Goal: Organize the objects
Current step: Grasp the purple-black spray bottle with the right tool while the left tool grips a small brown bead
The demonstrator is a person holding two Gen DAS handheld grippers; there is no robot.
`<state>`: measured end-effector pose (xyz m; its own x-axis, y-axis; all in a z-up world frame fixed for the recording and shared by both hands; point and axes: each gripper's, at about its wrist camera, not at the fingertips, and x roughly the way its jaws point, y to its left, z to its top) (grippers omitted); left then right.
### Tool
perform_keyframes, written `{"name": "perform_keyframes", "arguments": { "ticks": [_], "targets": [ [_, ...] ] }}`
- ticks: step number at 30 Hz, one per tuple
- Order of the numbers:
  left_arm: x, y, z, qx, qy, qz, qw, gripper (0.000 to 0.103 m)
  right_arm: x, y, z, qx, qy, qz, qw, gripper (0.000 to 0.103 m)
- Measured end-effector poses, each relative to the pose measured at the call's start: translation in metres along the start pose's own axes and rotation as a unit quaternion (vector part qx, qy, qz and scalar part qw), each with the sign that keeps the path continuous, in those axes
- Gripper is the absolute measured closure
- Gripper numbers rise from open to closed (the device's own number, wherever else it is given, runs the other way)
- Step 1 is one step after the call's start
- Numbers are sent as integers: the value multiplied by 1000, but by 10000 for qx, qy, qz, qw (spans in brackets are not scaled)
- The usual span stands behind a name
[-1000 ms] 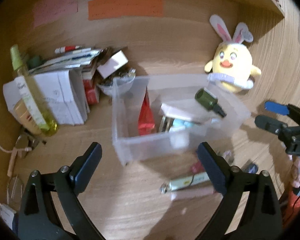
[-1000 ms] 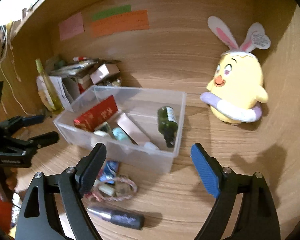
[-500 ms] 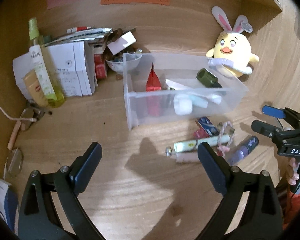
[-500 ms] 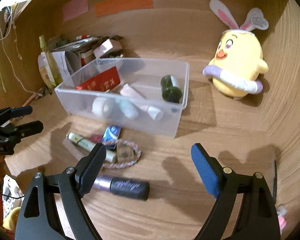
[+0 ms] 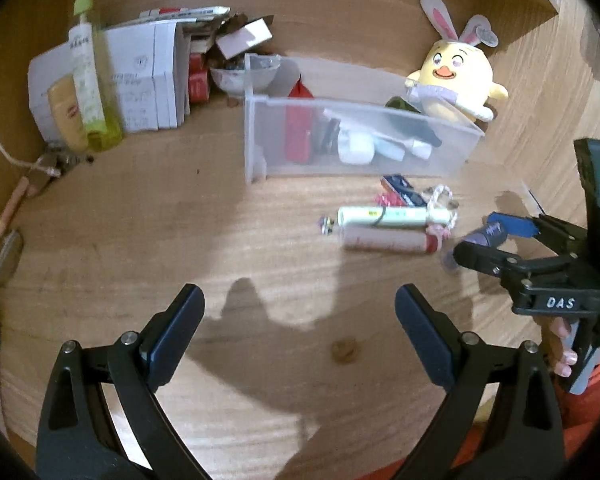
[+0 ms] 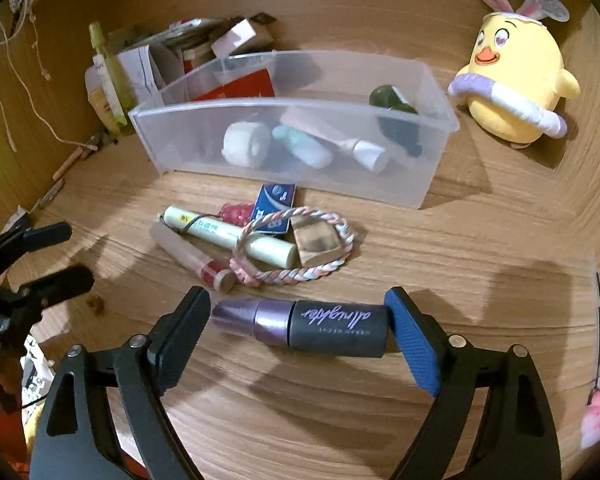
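Purple-and-black spray bottle [image 6: 308, 326] on bench [image 6: 480, 240], 6 o'clock of clear bin [image 6: 292, 148] | right gripper [image 6: 298, 320] has descended; fingers now straddle it, opening, ungripped | left gripper [image 5: 300, 320] wide, empty | grasp next.

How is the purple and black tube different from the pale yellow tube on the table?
The purple and black tube is short and thick; the pale yellow tube is longer and thinner. The dark one lies alone between the right claw's opening jaws; the yellow one lies in a clutter, crossed by a braided loop. Both lie flat.
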<state>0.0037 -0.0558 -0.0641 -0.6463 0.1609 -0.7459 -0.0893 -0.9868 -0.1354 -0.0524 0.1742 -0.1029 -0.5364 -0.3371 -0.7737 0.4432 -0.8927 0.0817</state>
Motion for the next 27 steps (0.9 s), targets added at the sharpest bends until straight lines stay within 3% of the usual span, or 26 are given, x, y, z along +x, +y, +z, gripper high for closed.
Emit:
{"name": "perform_keyframes", "arguments": {
  "ticks": [6,8,12,17,22,27],
  "targets": [
    [-4,-6,-15,160,-16,3,9999,10,4,8,-1,-93,24,-215,9997,6],
    [-2,-9,-18,225,36,-1,9997,25,8,9,-1,-104,95,-296,9995,6],
    [1,-14,-20,294,54,-44,9995,35,13,8,-2,-2,153,-339,9993,6],
    [0,-17,-22,370,28,-90,9993,60,12,8,-3,76,63,-354,9993,8],
    [-2,-21,-24,430,68,-237,9988,79,11,8,-5,79,-37,-425,9991,12],
    [-1,-28,-25,521,19,-117,9986,84,8,4,-9,125,-107,-456,9988,12]
  ]
}}
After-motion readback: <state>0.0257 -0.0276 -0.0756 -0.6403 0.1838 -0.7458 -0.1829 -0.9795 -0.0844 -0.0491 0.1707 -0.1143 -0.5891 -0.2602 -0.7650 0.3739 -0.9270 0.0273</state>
